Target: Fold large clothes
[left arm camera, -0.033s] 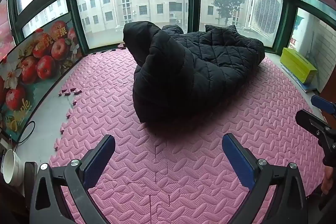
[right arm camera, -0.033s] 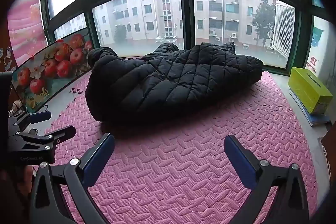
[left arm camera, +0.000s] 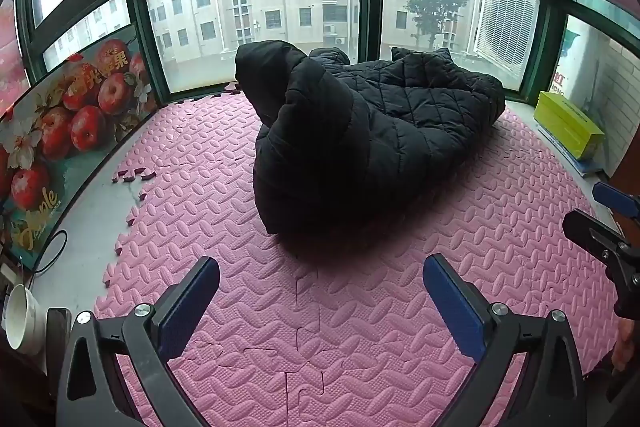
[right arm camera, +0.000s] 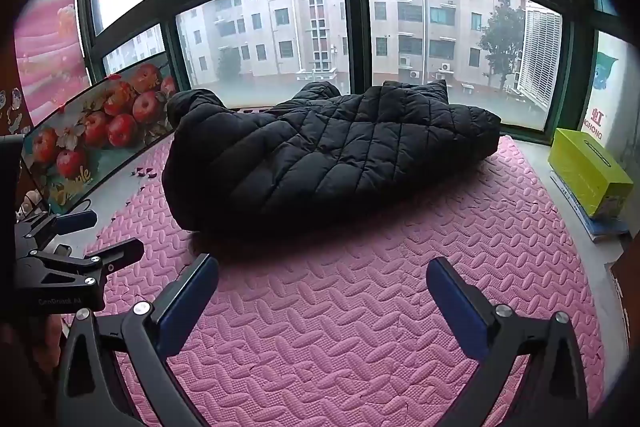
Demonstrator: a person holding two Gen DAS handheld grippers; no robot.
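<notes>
Jacket: there it is, a black quilted puffer jacket (right arm camera: 332, 155), heaped on the far half of the floor under the windows, not yet laid flat.
Long axis: runs left to right across the room, bulkier rounded end at the left, flatter end tapering off to the right.
Top fold: one thick part (a sleeve or the hood, I cannot tell which) is flopped over the left end (left arm camera: 316, 115).
Direction from jaws: ahead of both and beyond them, a strip of bare mat between fingertips and the near hem.
Left gripper: the black two-finger left gripper with blue pads (left arm camera: 320, 291), jaws spread wide, nothing between them, aimed at the bulky left end.
Right gripper: the matching right gripper (right arm camera: 322, 287), jaws equally released and empty, facing the jacket's long flank.
Nearer hand: close call, but the left looks nearer the lumped end, so I'd expect it to lead there.
Fabric: puffy, slick-looking diamond quilting (likely to slip and spring back, so pinch deep at a seam).
Floor: pink interlocking foam mat (right arm camera: 360, 327), embossed leaf pattern, a few edge pieces loose at the left.
Surroundings: curved apple-print board (left arm camera: 60, 131) at the left, yellow-green carton (right arm camera: 588, 175) at the right, both well apart from the jacket.
</notes>
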